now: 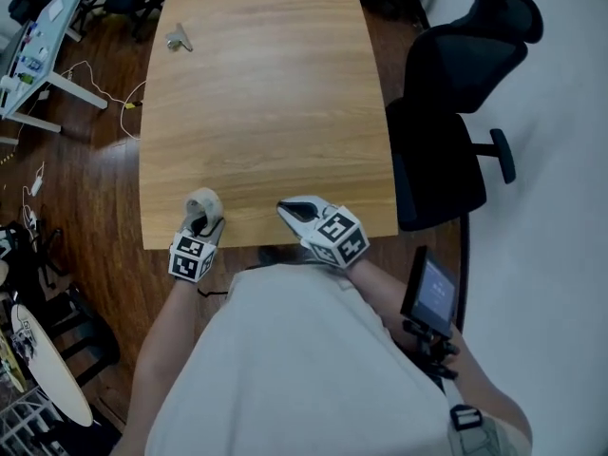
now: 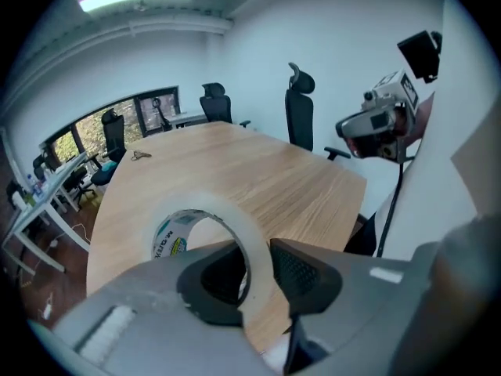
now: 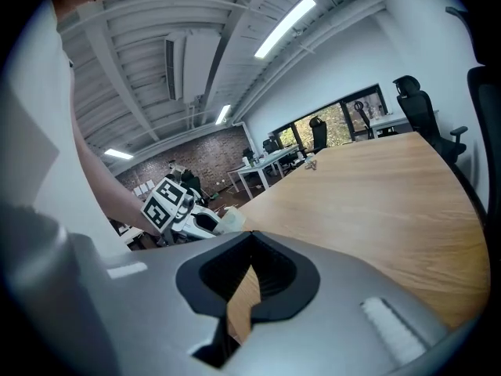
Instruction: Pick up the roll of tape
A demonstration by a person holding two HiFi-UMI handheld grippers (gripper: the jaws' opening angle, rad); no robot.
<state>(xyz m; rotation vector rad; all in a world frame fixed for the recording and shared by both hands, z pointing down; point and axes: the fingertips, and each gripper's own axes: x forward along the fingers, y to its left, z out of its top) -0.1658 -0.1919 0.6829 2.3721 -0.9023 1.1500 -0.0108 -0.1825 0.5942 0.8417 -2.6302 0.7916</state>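
Note:
The roll of clear tape [image 1: 202, 202] stands on edge at the near left corner of the wooden table [image 1: 266, 93], lifted just off it. My left gripper [image 1: 201, 217] is shut on it. In the left gripper view one jaw sits inside the ring and the other outside, pinching the wall of the tape [image 2: 227, 214] between the pads of that gripper [image 2: 258, 261]. My right gripper [image 1: 288, 209] rests over the table's near edge, jaws together and holding nothing. From the right gripper view [image 3: 250, 241] the tape [image 3: 227, 220] shows at the left.
A small metal object [image 1: 178, 38] lies at the table's far left. A black office chair [image 1: 456, 112] stands at the right side. A camera rig with a screen [image 1: 432, 293] is beside the person's right arm. Desks and cables fill the left floor.

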